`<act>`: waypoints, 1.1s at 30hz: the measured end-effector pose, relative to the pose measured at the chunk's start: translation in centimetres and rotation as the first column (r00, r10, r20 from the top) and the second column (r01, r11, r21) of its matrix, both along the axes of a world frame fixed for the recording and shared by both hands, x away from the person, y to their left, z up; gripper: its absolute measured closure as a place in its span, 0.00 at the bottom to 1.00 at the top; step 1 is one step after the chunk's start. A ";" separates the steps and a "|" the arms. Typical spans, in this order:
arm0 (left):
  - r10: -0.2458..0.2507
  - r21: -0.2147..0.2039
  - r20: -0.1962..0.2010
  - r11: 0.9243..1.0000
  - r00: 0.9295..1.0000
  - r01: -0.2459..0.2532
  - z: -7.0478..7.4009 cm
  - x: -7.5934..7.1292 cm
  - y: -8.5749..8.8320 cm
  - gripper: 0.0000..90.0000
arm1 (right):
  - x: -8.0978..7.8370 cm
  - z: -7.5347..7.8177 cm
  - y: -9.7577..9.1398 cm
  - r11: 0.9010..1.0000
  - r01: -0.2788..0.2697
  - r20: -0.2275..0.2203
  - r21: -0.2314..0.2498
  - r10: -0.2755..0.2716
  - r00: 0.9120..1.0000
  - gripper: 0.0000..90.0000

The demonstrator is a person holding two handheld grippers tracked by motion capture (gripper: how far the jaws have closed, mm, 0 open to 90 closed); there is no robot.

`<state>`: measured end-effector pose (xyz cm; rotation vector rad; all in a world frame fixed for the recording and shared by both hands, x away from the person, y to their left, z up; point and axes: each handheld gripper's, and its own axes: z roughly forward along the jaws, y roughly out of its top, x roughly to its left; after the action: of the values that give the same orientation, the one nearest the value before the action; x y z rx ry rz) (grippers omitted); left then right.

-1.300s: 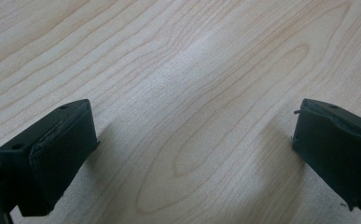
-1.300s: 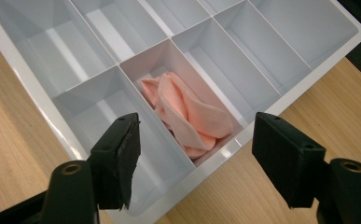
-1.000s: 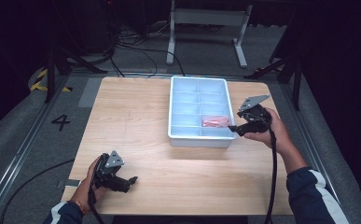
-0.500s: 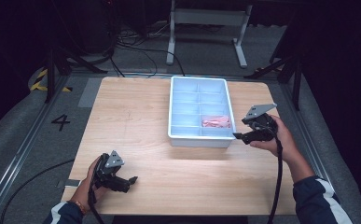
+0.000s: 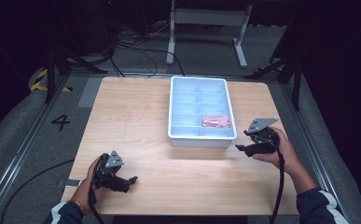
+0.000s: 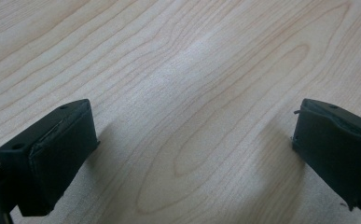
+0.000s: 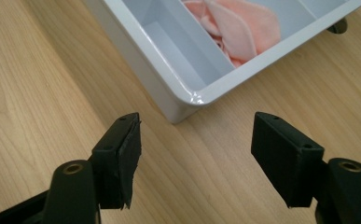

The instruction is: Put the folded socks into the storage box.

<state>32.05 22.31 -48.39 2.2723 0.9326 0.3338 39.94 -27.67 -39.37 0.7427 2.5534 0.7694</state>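
My left hand (image 5: 90,179) rests low at the table's (image 5: 136,121) near left corner, holding the left claw (image 5: 128,182) just over the bare wood, jaws spread wide and empty. My right hand (image 5: 281,149) sits by the right edge, its forearm running back to me, aiming the right claw (image 5: 240,148) at the near right corner of the tray (image 5: 201,139), jaws also spread, nothing between them. A pink cloth (image 7: 243,28) lies in the tray's right-hand compartment, one row back from the near wall

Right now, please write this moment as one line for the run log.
left gripper: open, on wooden table | right gripper: open, beside white divided plastic tray corner | pink cloth: in tray compartment
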 end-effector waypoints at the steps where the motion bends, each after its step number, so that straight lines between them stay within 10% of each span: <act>1: 0.000 0.000 0.000 1.000 1.000 0.000 0.0 0.0 0.0 0.00 | -0.1 -0.2 0.0 1.000 -0.002 0.003 -0.001 0.002 1.000 0.37; 33: 0.000 0.000 0.000 1.000 1.000 0.000 0.0 0.0 0.0 0.00 | -4.5 -4.9 -4.9 0.996 0.044 0.026 0.074 -0.046 0.999 0.37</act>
<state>32.04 22.31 -48.38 2.2726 0.9329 0.3340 35.44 -32.61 -44.31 0.8039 2.4871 0.8570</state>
